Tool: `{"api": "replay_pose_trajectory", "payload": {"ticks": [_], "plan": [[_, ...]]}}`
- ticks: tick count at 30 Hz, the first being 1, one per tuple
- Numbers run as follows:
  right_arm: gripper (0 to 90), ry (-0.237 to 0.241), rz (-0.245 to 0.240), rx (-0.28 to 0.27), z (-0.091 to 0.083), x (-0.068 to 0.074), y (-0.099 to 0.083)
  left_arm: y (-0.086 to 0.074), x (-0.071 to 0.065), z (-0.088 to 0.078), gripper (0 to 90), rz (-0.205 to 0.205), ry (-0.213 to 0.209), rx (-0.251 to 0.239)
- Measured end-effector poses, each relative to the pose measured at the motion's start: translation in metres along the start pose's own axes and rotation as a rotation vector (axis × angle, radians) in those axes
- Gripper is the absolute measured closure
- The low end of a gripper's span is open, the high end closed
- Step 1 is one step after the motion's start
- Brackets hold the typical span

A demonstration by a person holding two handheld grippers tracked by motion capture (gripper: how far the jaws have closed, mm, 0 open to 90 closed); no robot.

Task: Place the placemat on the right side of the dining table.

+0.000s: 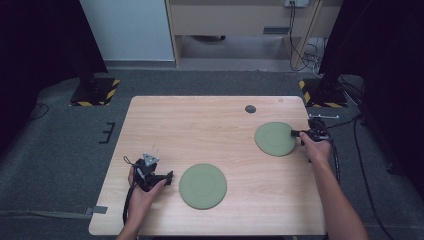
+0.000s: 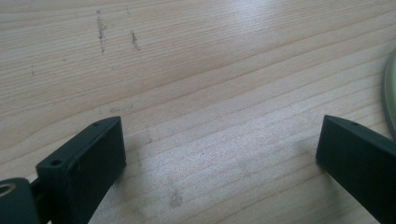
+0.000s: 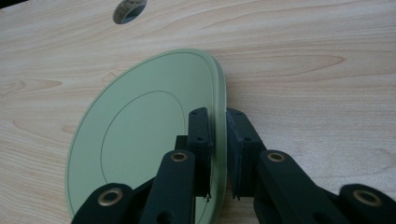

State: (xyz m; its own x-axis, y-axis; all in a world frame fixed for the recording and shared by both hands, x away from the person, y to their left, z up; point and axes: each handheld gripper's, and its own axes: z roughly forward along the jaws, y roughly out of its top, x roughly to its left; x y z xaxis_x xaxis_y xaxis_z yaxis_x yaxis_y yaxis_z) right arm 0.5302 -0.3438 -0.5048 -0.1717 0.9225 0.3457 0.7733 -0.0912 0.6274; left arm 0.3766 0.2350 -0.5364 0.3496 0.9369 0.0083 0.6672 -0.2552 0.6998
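A light wooden worktop (image 1: 210, 125) stands on grey carpet (image 1: 50, 150), a round cable hole (image 1: 250, 108) near its far edge. A second green plate (image 1: 202, 185) lies flat near the front edge, well apart from the far right corner. Behind the worktop, two black stand bases edged with yellow-and-black hazard tape (image 1: 95, 91) sit on the floor, with black cables (image 1: 367, 170) trailing along the right side and a pale wooden cabinet (image 1: 240, 20) at the back wall.
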Motion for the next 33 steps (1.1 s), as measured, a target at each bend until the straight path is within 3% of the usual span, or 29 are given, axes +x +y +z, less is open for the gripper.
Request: {"api": "replay_pose_trajectory", "payload": {"ticks": [14, 19, 28, 33], "plan": [[78.3, -0.023, -0.012, 0.013, 0.0041, -0.0024, -0.0016, 0.0, 0.0, 0.0, 1.0, 0.0, 0.0, 0.0], [75.7, -0.064, -0.037, 0.008, 0.0043, -0.0039, -0.0025, 0.0, 0.0, 0.0, 1.0, 0.0, 0.0, 0.0], [75.0, -0.059, -0.034, -0.003, -0.002, -0.0046, 0.0001, 0.0, 0.0001, 0.0, 1.0, -0.001, -0.001, 0.0], [67.6, -0.054, -0.041, -0.015, -0.0033, -0.0028, 0.002, 0.0, 0.0001, 0.0, 1.0, -0.001, -0.001, 0.0]]}}
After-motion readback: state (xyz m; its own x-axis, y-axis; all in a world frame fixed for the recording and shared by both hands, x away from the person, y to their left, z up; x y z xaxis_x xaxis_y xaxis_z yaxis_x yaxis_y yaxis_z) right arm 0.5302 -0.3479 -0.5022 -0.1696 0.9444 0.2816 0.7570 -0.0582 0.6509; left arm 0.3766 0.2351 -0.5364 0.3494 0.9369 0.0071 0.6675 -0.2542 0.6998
